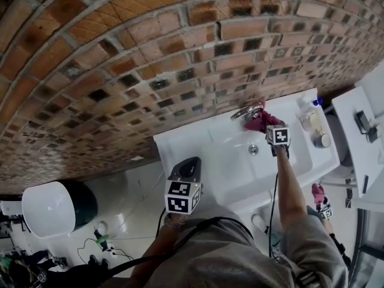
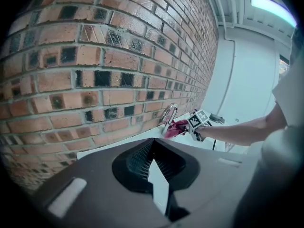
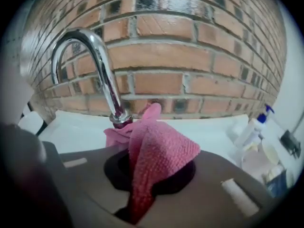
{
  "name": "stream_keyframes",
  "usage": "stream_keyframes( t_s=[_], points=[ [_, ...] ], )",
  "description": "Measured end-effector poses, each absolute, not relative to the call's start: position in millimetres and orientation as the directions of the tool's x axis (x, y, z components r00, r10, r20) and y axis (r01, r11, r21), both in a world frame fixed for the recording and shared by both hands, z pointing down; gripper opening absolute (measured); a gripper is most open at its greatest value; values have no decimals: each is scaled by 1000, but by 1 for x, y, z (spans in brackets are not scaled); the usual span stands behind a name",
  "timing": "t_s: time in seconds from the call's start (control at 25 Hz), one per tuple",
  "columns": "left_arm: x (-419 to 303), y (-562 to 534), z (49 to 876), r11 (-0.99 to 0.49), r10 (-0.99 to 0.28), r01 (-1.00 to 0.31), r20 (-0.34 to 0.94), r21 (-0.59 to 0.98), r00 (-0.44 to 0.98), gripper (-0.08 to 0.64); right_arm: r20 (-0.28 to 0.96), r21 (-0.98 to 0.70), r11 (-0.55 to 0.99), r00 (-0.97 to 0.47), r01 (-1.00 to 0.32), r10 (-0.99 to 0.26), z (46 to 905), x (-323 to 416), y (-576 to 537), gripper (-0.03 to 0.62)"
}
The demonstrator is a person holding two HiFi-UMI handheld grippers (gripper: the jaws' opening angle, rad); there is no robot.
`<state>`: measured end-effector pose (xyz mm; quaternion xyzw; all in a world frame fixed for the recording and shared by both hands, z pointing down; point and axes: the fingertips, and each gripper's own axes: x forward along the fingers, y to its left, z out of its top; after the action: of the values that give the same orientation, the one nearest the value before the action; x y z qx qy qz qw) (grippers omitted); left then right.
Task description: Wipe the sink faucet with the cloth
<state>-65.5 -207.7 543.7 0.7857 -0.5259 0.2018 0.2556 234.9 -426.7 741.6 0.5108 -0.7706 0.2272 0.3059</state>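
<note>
A chrome gooseneck faucet (image 3: 102, 75) rises from the back of the white sink (image 1: 204, 149) against the brick wall. My right gripper (image 3: 142, 184) is shut on a pink cloth (image 3: 159, 151), whose bunched end lies against the faucet's base. In the head view the pink cloth (image 1: 261, 120) sits at the faucet (image 1: 245, 113), just beyond the right gripper (image 1: 273, 129). My left gripper (image 2: 159, 184) is shut with nothing in it, held back at the sink's near left. From the left gripper view the faucet (image 2: 169, 115) and cloth (image 2: 176, 127) show far off.
A spray bottle (image 3: 254, 127) and small jars (image 1: 318, 131) stand on the sink's right end. A drain (image 1: 253, 149) sits mid-basin. A white bin with a dark liner (image 1: 54, 207) stands on the floor at left. A white cabinet (image 1: 360, 131) is at the right.
</note>
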Motion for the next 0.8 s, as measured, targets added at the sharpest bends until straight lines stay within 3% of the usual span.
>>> stream_keyframes(
  t_s=[0.16, 0.48, 0.6, 0.72, 0.8],
  points=[
    [-66, -209, 543, -317, -725, -928, 580, 198, 371, 13, 666, -244, 169, -292, -955, -686, 742, 238, -414, 23],
    [-60, -204, 541, -340, -719, -918, 573, 202, 392, 12, 644, -316, 12, -224, -949, -731, 724, 211, -383, 23],
    [-63, -204, 543, -331, -721, -921, 574, 207, 388, 14, 636, -311, 118, -299, -943, -711, 713, 187, -364, 23],
    [-62, -205, 546, -332, -716, -919, 577, 214, 393, 14, 678, -297, 381, -474, -876, -561, 711, 140, -330, 23],
    [-59, -206, 546, -342, -712, -915, 575, 216, 402, 14, 671, -279, 424, -491, -862, -556, 707, 136, -324, 23]
  ],
)
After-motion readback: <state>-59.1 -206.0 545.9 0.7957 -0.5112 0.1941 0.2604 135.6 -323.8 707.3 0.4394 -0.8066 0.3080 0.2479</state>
